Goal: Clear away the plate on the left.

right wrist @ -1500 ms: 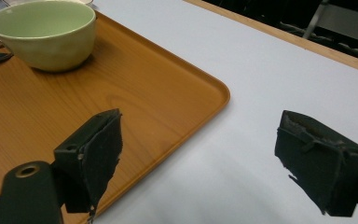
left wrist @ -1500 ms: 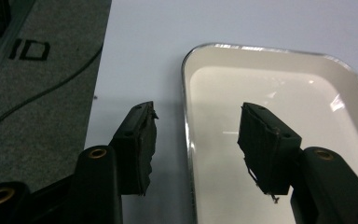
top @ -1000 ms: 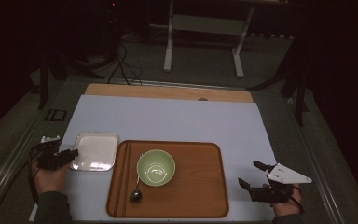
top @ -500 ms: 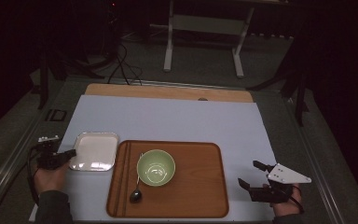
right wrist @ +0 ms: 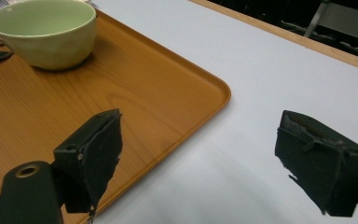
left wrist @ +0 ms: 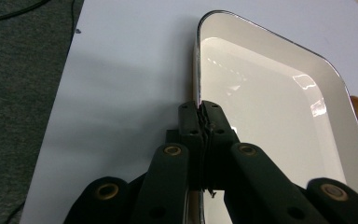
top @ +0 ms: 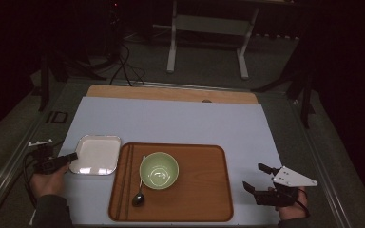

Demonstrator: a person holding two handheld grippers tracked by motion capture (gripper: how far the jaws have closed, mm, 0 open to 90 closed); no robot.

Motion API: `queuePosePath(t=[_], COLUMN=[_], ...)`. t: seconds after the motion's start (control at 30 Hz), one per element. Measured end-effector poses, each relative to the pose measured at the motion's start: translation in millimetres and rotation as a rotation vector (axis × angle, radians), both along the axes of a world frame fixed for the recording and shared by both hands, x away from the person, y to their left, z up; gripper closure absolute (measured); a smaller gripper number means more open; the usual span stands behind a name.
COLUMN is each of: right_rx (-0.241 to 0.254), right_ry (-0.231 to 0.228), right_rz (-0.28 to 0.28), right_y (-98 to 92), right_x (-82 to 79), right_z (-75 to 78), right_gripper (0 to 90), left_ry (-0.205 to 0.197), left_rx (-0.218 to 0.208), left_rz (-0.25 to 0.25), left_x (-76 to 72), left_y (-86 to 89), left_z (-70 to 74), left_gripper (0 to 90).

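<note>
The left gripper [left wrist: 201,116] had its two black jaws pinched together on the near rim of the white dish [left wrist: 270,112]; they had just been closing, and the thin edge of the dish sat between the pads. In the high view the left gripper [top: 69,157] met the dish [top: 96,154] at its left side, with the person's left hand [top: 47,183] behind it, low at the table's left edge.

The dish was a shallow white tray with rounded corners — glossy inside, with a dark line along its lip. It lay flat on the pale blue mat [top: 180,121], just beside the left edge of the wooden tray [top: 204,190], too close for the high view to show whether the two touched.

The right gripper [right wrist: 200,154] held nothing, its jaws standing wide apart over the mat just off the tray's right corner [right wrist: 186,88]. From above, the right gripper [top: 259,178] sat near the table's lower right, well apart from the dish.

On the tray stood a light green bowl [top: 158,170], upright. A spoon [top: 138,198] lay just beside it toward the person — its handle running up past the bowl's left side — and a pair of dark chopsticks [top: 128,175] lay along the tray's left edge.
</note>
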State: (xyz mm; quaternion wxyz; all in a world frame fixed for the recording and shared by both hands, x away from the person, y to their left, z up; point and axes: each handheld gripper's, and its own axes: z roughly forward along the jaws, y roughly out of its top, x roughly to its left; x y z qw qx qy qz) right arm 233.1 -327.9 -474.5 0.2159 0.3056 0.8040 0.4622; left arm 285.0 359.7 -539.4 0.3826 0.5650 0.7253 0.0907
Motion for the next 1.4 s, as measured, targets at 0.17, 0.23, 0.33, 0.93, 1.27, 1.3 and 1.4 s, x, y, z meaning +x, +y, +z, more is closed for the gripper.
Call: queuePosePath(t=[0.17,0.23,0.33,0.93,1.27,1.3,1.4], right_rx=[-0.001,-0.001,-0.001,0.003,0.003,0.004,0.005], right_ry=[0.000,0.000,0.000,-0.002,-0.003,-0.003,-0.003], right_rz=[0.001,0.000,0.000,-0.005,-0.004,-0.005,-0.005], right_y=[0.1,-0.1,-0.1,-1.1,-1.5,-1.6,-1.5], right_x=[0.3,0.2,0.1,-0.1,-0.2,-0.2,0.2], right_z=[-0.2,-0.1,0.0,0.4,0.4,0.4,0.5], right_gripper=[14.7,14.7,14.7,14.7,14.7,14.7,14.7], left_ry=[-0.024,-0.034,-0.052,-0.154,-0.203,-0.208,-0.217], left_rx=[-0.028,-0.038,-0.063,-0.136,-0.151,-0.153,-0.140], left_rz=[0.010,0.016,0.018,0.013,-0.008,-0.010,-0.020], left_x=[-2.2,-2.9,-4.7,-11.9,-12.1,-12.1,-12.1], left_y=[0.9,0.7,1.5,-1.5,-9.1,-9.9,-13.5], left_z=[3.8,5.7,8.8,32.1,46.2,47.4,52.3], left_gripper=[89.6,89.6,89.6,89.6,89.5,89.5,89.6])
